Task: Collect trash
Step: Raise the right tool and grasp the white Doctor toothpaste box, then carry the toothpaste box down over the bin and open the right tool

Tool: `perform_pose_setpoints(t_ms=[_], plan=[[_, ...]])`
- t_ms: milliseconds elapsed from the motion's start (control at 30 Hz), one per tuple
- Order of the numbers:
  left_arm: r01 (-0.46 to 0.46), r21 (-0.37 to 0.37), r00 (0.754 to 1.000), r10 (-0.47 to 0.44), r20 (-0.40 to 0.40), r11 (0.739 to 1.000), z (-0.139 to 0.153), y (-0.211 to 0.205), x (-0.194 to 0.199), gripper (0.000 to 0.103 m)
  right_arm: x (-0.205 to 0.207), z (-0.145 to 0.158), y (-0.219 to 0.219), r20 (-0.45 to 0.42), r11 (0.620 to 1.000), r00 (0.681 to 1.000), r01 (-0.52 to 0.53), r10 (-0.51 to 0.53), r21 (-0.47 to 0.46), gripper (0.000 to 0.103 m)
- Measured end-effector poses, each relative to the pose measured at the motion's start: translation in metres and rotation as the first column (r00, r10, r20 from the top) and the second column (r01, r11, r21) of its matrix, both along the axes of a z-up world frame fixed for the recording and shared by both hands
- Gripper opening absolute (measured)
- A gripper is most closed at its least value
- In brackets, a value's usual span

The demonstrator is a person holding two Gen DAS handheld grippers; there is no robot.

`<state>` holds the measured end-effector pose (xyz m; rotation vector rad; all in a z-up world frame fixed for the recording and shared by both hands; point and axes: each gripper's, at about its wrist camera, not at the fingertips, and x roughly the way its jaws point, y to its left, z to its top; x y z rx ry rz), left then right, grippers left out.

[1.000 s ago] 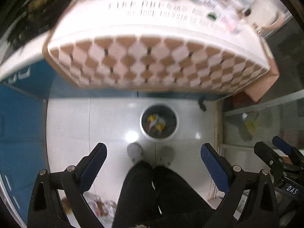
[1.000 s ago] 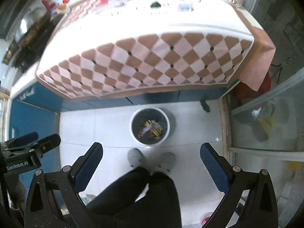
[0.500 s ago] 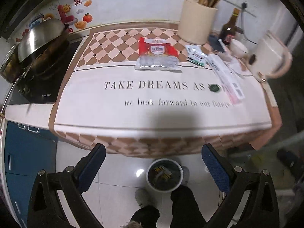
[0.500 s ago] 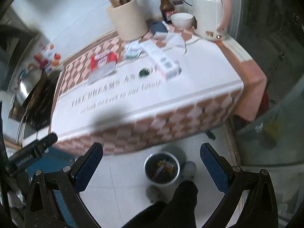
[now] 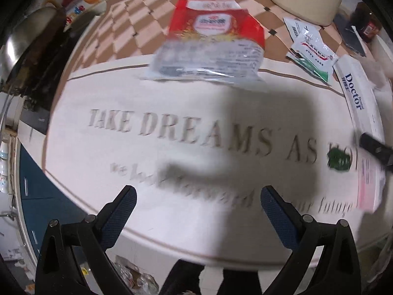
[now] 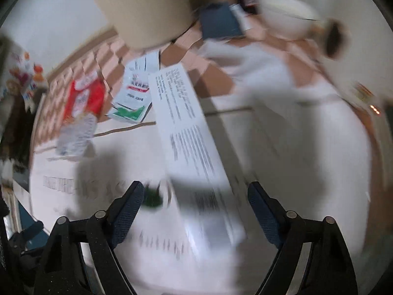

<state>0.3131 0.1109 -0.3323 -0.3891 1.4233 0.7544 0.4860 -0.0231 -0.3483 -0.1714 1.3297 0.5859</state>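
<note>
My left gripper (image 5: 197, 217) is open and empty over the printed tablecloth (image 5: 172, 147). A red and clear food bag (image 5: 208, 41) lies ahead of it. White sachets (image 5: 310, 49), a long white "Doctor" box (image 5: 361, 113) and a small green scrap (image 5: 339, 159) lie to the right. My right gripper (image 6: 195, 211) is open, low over the long white box (image 6: 189, 142), jaws either side of its near end. The green scrap (image 6: 152, 196) sits by its left finger. The sachets (image 6: 135, 93) and the red bag (image 6: 83, 103) are to the left. The right wrist view is blurred.
A beige utensil holder (image 6: 145, 7), a dark flat object (image 6: 218, 22), a white bowl (image 6: 285, 14) and a dark bottle (image 5: 371, 24) stand at the back. A wok (image 5: 29, 36) sits at the far left. Blue cabinets (image 5: 32, 184) are below.
Both grippers swung up from the floor bin and came down close over the table. The left one now faces the red bag, the right one the long white box. Both stayed open.
</note>
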Motion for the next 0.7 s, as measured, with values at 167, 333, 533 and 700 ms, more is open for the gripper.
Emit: perform_pose_setpoints(t_ms=[167, 333, 533, 700], plan=[[0.093, -0.098, 0.99, -0.081, 0.113, 0.991, 0.0, -0.03, 0.037, 0.101, 0.007, -0.01, -0.021, 0.021, 1.0, 1.0, -0.003, 0.004, -0.025, 0.053], [0.247, -0.207, 0.961, -0.212, 0.176, 0.947, -0.015, -0.077, 0.079, 0.052, -0.001, -0.012, -0.088, -0.005, 0.996, 0.996, 0.094, -0.094, -0.003, 0.053], [0.336, -0.074, 0.934, -0.322, 0.153, 0.939, -0.014, -0.102, 0.087, 0.026, -0.003, -0.013, -0.109, -0.002, 0.996, 0.996, 0.093, -0.093, -0.013, 0.052], [0.374, 0.045, 0.91, -0.375, 0.175, 0.927, 0.011, -0.107, 0.058, 0.025, -0.015, -0.006, -0.122, 0.016, 0.993, 0.993, 0.117, -0.117, -0.003, 0.052]])
